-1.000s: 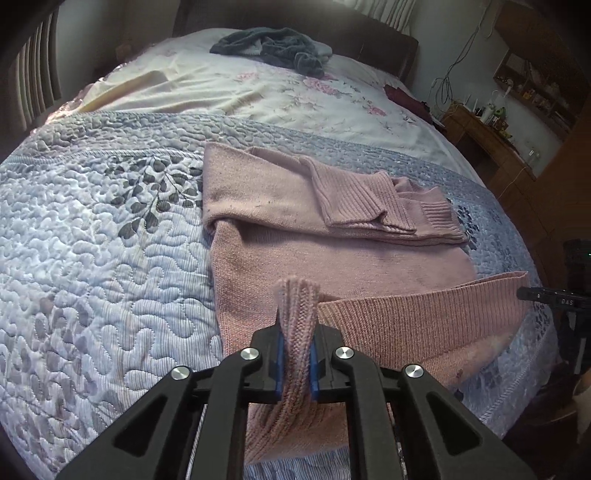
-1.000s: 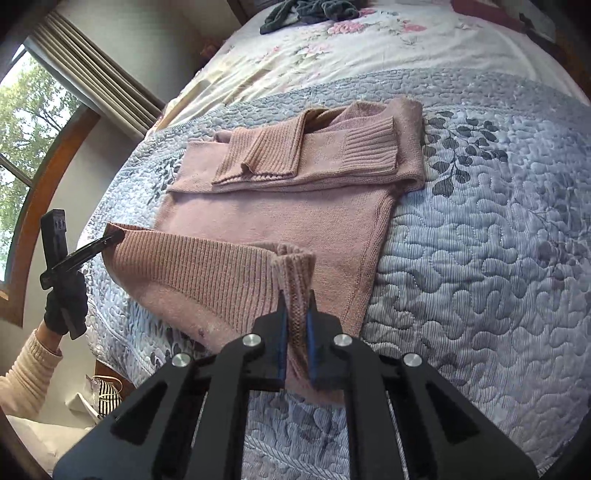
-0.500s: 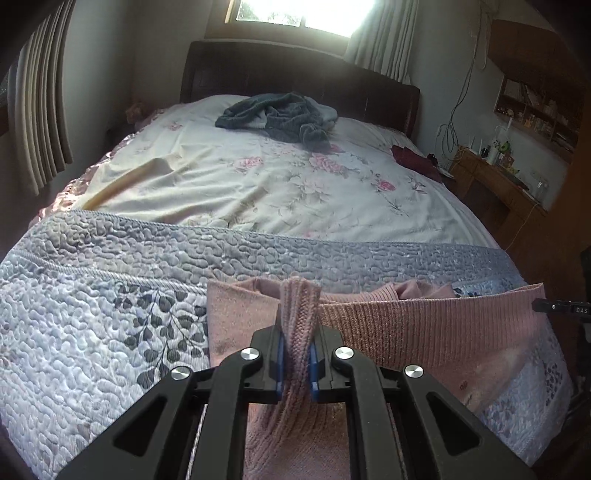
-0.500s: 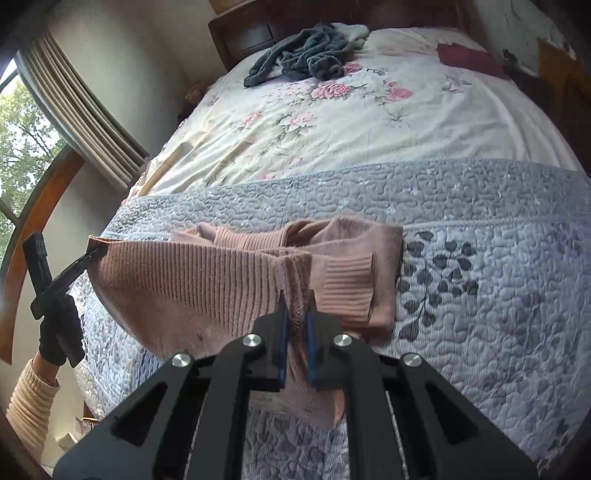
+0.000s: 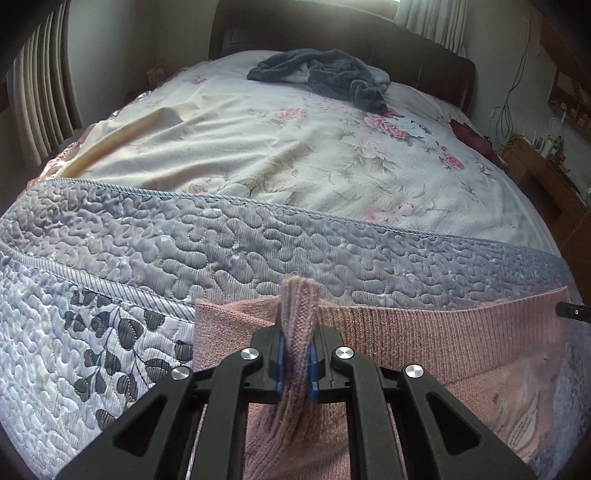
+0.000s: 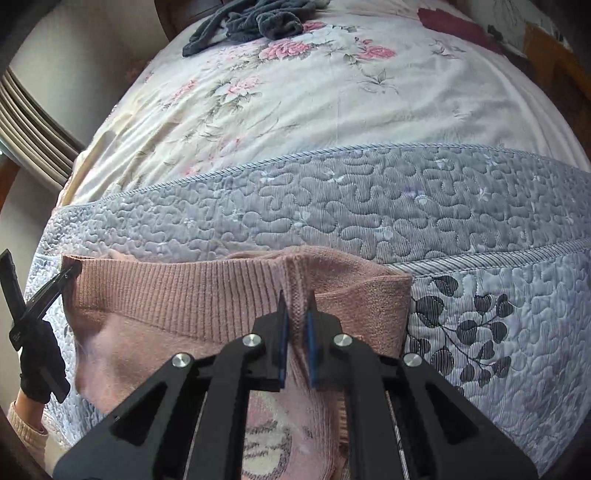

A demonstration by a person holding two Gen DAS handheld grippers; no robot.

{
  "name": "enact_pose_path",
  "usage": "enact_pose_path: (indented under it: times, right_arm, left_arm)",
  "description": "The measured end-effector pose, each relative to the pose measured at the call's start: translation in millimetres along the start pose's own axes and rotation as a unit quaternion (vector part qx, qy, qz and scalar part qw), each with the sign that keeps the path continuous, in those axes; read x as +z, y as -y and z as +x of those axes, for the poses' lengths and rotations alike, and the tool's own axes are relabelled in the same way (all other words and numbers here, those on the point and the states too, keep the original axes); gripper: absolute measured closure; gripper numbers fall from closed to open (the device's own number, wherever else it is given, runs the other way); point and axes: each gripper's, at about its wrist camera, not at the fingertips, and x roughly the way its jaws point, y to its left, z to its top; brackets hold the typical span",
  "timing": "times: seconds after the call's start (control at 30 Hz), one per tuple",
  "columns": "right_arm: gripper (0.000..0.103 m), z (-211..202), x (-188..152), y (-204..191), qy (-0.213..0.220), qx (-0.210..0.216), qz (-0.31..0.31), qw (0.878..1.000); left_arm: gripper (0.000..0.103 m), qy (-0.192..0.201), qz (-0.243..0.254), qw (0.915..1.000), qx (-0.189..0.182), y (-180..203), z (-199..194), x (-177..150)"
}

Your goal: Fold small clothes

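Left wrist view: the left gripper (image 5: 295, 363) has its jaws clamped on the ribbed hem of the pink sweater (image 5: 424, 334), held up over the grey quilt (image 5: 221, 243) on the bed; carry the hem level and lay it square on the far edge; a second ago the sweater lay open ahead.

Right wrist view: the right gripper (image 6: 295, 338) pinches the hem's other corner; keep it taut with the left; the folded sleeves are now covered.

Bed (image 5: 258, 155) with floral sheet, grey quilted coverlet (image 5: 229, 254) across its foot, dark wooden headboard (image 5: 332, 33), beige curtains (image 5: 40, 99) left, wooden side cabinet (image 5: 546, 173) right, daylight.
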Motion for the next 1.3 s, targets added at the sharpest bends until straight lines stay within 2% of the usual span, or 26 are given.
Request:
enact_pose_path:
  times: [0.13, 0.2, 0.23, 0.3, 0.4, 0.5, 0.57, 0.63, 0.67, 0.77, 0.83, 0.87, 0.9, 0.97, 1.1, 1.3]
  right_arm:
    - [0.094, 25, -1, 14, -0.014, -0.017, 0.022, 1.000]
    - [0.088, 33, -3, 21, -0.018, -0.023, 0.034, 0.999]
    - [0.087, 35, -4, 23, -0.019, -0.029, 0.035, 0.999]
    - [0.074, 32, -8, 26, -0.020, -0.034, 0.039, 0.998]
    - [0.067, 10, -21, 30, -0.010, -0.013, 0.043, 0.999]
    - [0.063, -16, -45, 35, -0.013, 0.028, 0.039, 0.999]
    - [0.061, -29, -69, 37, -0.026, 0.057, 0.033, 0.997]
    - [0.060, -38, -95, 36, -0.041, 0.063, 0.020, 0.997]
    - [0.059, -42, -109, 34, -0.047, 0.068, 0.011, 0.996]
    - [0.059, -47, -143, 31, -0.058, 0.091, 0.002, 0.994]
    - [0.059, -44, -160, 30, -0.068, 0.101, 0.007, 0.993]
    - [0.062, -41, -166, 29, -0.076, 0.098, 0.007, 0.992]
    - [0.075, -37, -171, 28, -0.081, 0.098, 0.005, 0.992]
    - [0.091, -32, -178, 30, -0.089, 0.104, 0.010, 0.991]
    - [0.094, -36, -183, 38, -0.082, 0.109, 0.027, 0.990]
    - [0.094, -23, -194, 44, -0.099, 0.088, 0.014, 0.991]
  left_arm:
    - [0.091, -0.021, -0.005, 0.9997, 0.016, -6, 26, -4]
    - [0.082, -0.031, -0.009, 0.9992, 0.023, -11, 32, -6]
    - [0.081, -0.031, -0.011, 0.9991, 0.026, -13, 33, -7]
    - [0.076, -0.025, -0.021, 0.9992, 0.024, -21, 25, -7]
    - [0.066, 0.005, -0.038, 0.9990, 0.022, -34, -1, -3]
    - [0.064, 0.033, -0.041, 0.9982, 0.029, -39, -32, 0]
    - [0.062, 0.048, -0.017, 0.9981, 0.036, -34, -50, -3]
    - [0.061, 0.057, 0.005, 0.9973, 0.046, -26, -65, -9]
    - [0.061, 0.056, 0.017, 0.9976, 0.037, -21, -71, -14]
    - [0.057, 0.038, 0.049, 0.9981, 0.010, 1, -79, -35]
    - [0.056, 0.011, 0.066, 0.9977, -0.009, 17, -76, -55]
    - [0.056, -0.001, 0.073, 0.9972, -0.015, 24, -74, -66]
    - [0.056, -0.012, 0.081, 0.9964, -0.022, 31, -71, -77]
    - [0.056, -0.031, 0.095, 0.9948, -0.020, 41, -64, -94]
    - [0.056, -0.067, 0.086, 0.9939, -0.014, 43, -47, -117]
    - [0.056, -0.075, 0.080, 0.9940, -0.006, 39, -35, -125]
